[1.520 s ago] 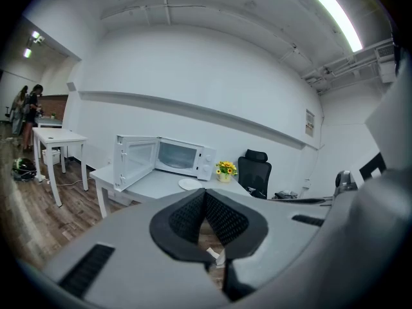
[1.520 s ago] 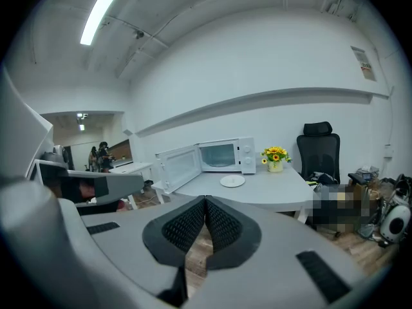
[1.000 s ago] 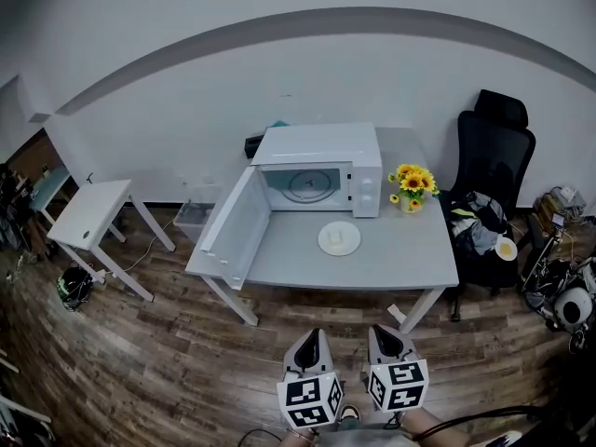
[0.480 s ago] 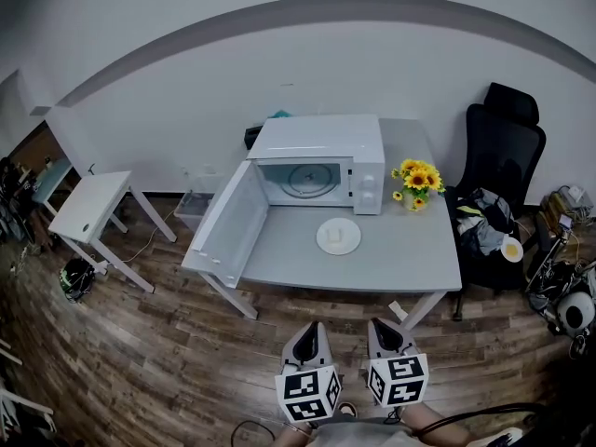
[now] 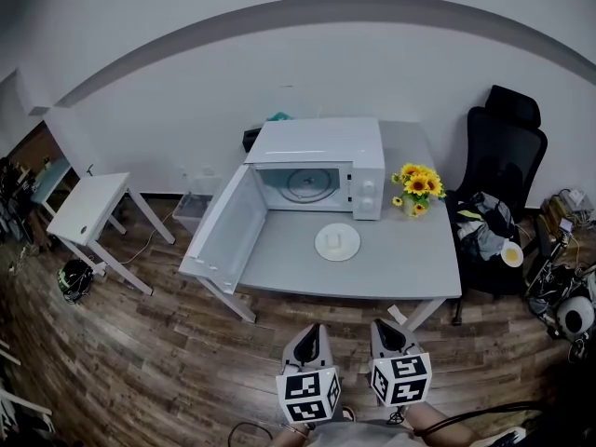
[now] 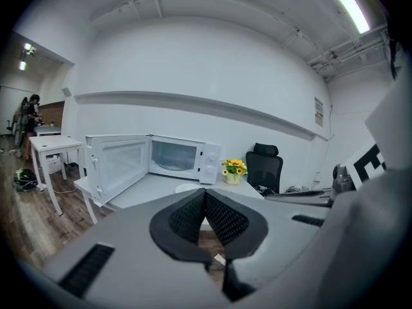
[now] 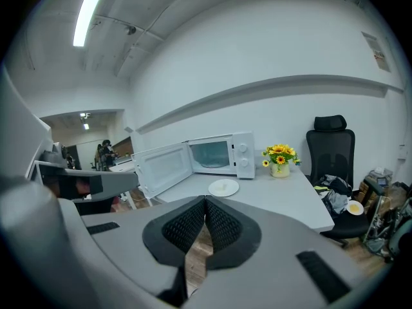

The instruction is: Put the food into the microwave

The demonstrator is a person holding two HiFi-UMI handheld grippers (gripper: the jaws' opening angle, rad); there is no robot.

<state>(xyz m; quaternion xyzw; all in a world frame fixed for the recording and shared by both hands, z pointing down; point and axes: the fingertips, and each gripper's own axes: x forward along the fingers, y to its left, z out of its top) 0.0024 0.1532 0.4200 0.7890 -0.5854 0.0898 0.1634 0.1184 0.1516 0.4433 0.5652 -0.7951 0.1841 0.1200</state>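
Observation:
A white microwave [image 5: 321, 168] stands at the back of a grey table [image 5: 391, 268] with its door [image 5: 222, 231] swung wide open to the left. In front of it lies a white plate [image 5: 337, 242] with a pale piece of food on it. Both grippers hang well short of the table over the wooden floor: my left gripper [image 5: 309, 340] and my right gripper [image 5: 387, 333], each shut with nothing between the jaws. The left gripper view shows the microwave [image 6: 174, 158] ahead and the left gripper [image 6: 205, 196] shut. In the right gripper view the plate [image 7: 223, 187] lies beyond the shut right gripper [image 7: 205, 205].
A pot of yellow flowers [image 5: 414, 187] stands right of the microwave. A black office chair [image 5: 501, 194] with clothes on it is at the table's right end. A small white side table [image 5: 86, 214] is at the left. A clear bin [image 5: 190, 214] sits behind the open door.
The head view has shifted slightly, so the table sits a little lower in frame. Both grippers stay shut in about the same place at the bottom.

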